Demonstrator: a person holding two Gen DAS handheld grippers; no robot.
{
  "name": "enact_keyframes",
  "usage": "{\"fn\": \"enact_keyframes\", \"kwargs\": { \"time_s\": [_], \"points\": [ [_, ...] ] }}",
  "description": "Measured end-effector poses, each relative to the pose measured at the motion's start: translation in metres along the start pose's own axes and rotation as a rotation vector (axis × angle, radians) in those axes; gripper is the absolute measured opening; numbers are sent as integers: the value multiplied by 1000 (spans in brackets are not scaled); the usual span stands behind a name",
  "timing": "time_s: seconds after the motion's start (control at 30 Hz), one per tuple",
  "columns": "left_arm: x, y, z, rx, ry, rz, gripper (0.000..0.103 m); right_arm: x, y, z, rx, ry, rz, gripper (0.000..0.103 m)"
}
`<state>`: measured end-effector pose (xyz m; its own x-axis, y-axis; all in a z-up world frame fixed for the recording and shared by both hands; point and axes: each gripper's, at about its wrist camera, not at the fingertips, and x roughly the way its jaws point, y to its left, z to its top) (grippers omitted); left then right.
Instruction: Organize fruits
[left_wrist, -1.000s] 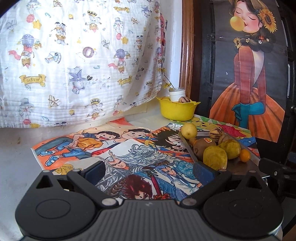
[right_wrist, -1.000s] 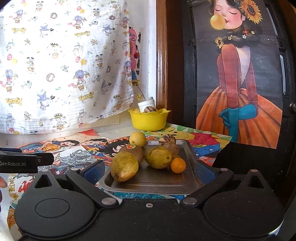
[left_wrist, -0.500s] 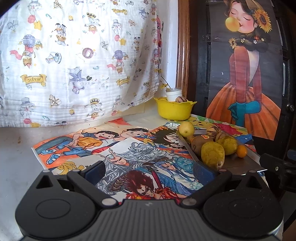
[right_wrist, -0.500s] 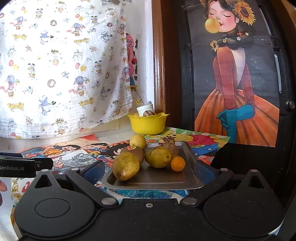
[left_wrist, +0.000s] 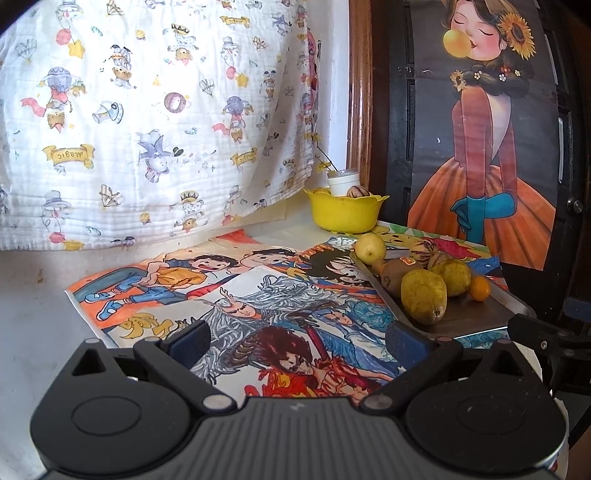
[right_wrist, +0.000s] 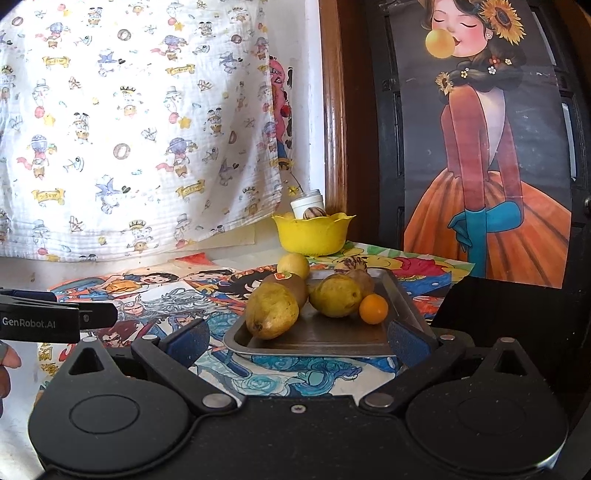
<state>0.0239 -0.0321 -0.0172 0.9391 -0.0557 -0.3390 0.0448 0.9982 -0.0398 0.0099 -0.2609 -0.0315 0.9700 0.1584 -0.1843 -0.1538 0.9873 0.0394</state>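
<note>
A metal tray (right_wrist: 325, 338) (left_wrist: 476, 319) holds several fruits: a yellow-green pear (right_wrist: 271, 312) (left_wrist: 423, 295), a kiwi (right_wrist: 291, 284), a second pear (right_wrist: 336, 295), a small orange fruit (right_wrist: 373, 308) (left_wrist: 479, 288), a lemon (right_wrist: 293, 264) (left_wrist: 369, 246) and a striped fruit (right_wrist: 351, 264). A yellow bowl (right_wrist: 312, 234) (left_wrist: 345, 212) behind it holds another striped fruit. My right gripper (right_wrist: 297, 341) is open just before the tray's near edge. My left gripper (left_wrist: 297, 341) is open over the cartoon mat, left of the tray.
A colourful cartoon mat (left_wrist: 236, 288) covers the table. A white jar (right_wrist: 308, 203) stands behind the bowl. A patterned cloth (left_wrist: 147, 122) hangs at the back. A dark cabinet with a girl poster (right_wrist: 480, 155) stands at the right.
Both grippers have moved slightly; the tray and fruits sit a little higher in the views. Both stay open and empty.
</note>
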Motion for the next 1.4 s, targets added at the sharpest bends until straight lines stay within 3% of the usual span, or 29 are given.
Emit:
{"fn": "enact_keyframes", "kwargs": {
  "time_s": [0.57,1.4],
  "points": [
    [-6,5,-6,17,-1,9,103,-3,11,-7,-39,20,63,102],
    [-8,13,-15,12,19,23,103,-3,9,-12,-19,39,50,102]
  ]
}}
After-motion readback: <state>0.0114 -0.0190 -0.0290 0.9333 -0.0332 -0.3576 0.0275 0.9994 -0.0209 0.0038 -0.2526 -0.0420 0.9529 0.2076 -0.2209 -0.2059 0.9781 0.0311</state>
